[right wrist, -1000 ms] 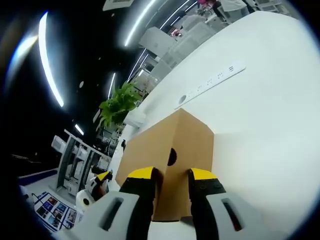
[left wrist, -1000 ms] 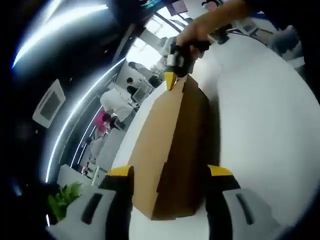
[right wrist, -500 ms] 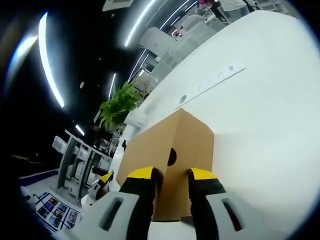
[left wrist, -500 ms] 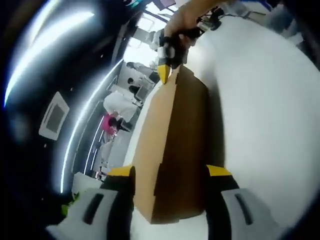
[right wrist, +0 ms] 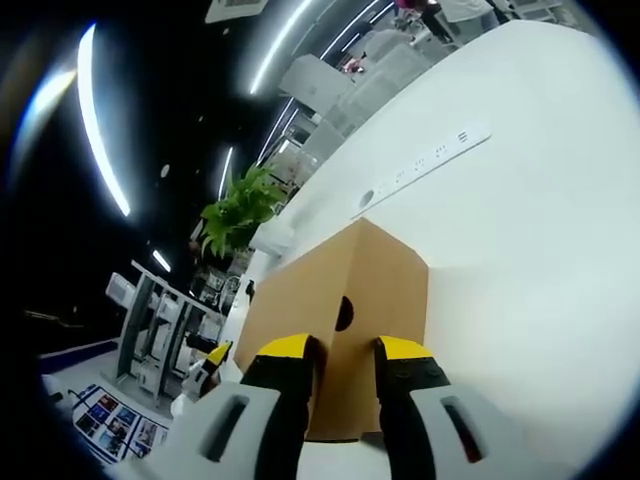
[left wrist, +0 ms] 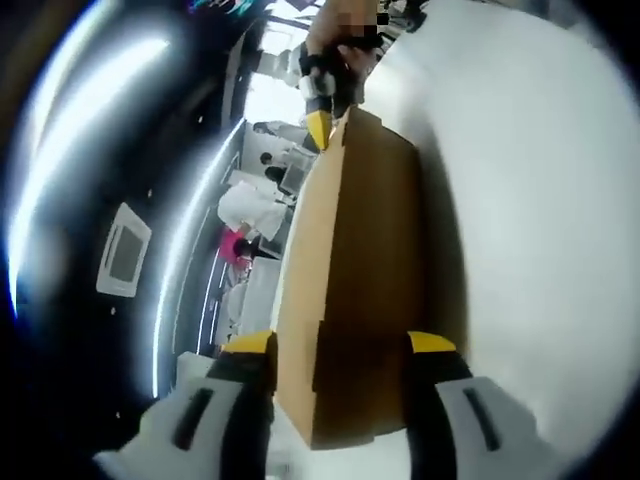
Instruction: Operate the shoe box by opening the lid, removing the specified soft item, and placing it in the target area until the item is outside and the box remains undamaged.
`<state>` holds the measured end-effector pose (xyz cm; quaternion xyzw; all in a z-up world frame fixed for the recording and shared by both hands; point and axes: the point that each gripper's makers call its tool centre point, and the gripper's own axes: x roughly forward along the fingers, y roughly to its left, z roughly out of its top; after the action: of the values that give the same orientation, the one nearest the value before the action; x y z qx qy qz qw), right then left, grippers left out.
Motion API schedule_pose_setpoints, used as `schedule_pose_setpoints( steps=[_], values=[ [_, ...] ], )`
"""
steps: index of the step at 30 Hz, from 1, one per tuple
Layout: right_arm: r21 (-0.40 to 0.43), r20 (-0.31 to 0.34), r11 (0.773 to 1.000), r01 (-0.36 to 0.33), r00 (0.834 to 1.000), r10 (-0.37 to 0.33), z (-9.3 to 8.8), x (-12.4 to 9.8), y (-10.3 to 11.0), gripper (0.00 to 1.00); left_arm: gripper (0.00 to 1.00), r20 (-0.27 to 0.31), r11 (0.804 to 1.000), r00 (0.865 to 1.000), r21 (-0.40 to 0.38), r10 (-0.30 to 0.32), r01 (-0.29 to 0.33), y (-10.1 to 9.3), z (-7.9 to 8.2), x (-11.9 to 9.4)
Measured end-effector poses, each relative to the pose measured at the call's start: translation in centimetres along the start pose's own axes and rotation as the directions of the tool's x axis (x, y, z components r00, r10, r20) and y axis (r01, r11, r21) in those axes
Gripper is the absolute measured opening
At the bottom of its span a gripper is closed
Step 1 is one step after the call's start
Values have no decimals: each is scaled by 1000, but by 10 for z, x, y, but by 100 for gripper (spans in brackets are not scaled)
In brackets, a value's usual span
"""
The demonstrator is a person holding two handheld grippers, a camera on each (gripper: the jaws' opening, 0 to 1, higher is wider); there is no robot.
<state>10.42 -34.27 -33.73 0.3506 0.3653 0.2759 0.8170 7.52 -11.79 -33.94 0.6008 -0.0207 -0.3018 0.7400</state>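
Observation:
A long brown cardboard shoe box (left wrist: 350,270) lies lid-down-shut on the white table (left wrist: 530,200). My left gripper (left wrist: 340,345) straddles its near end, a yellow-tipped jaw pressed against each long side. At the far end a hand (left wrist: 335,40) holds my right gripper (left wrist: 320,125) on the box's top edge. In the right gripper view the box (right wrist: 300,290) shows a round hole (right wrist: 343,314) in its end wall, and my right gripper (right wrist: 345,350) is pinched on that end's corner edge. The left gripper (right wrist: 205,365) peeks past the far end.
A white power strip (right wrist: 420,165) lies on the table (right wrist: 520,200) beyond the box. A green plant (right wrist: 240,215) stands past the table's edge. People (left wrist: 245,215) and desks fill the room behind. Wide bare tabletop lies to the box's right side.
The left gripper view has tilted, so the box now runs more steeply up the picture and the plant has left it. The right gripper view is almost unchanged.

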Motion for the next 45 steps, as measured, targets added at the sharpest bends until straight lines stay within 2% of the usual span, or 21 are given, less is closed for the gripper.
schedule_pose_setpoints(
  steps=[6, 13, 25, 30, 32, 45],
  values=[
    [9, 1, 1000, -6, 1000, 6, 0, 0, 0, 23, 48, -10, 1000, 1000, 16, 15, -15, 1, -2, 1],
    [9, -2, 1000, -7, 1000, 7, 0, 0, 0, 23, 46, -18, 995, 999, 89, 45, -43, -1, 2, -1],
    [8, 2, 1000, -4, 1000, 4, 0, -1, 1, 23, 41, -9, 993, 997, 97, 76, -74, 2, 5, -5],
    [10, 3, 1000, -4, 1000, 4, 0, -1, 1, 23, 35, -13, 989, 997, 128, 75, -73, -2, 6, -5],
    [10, 3, 1000, -3, 1000, 3, 0, -1, 1, 23, 31, -17, 993, 998, 107, 58, -56, -5, 5, -5],
    [13, 4, 1000, -3, 1000, 3, 1, 0, 0, 23, 30, -17, 988, 997, 132, 80, -77, -6, 6, -4]
  ],
)
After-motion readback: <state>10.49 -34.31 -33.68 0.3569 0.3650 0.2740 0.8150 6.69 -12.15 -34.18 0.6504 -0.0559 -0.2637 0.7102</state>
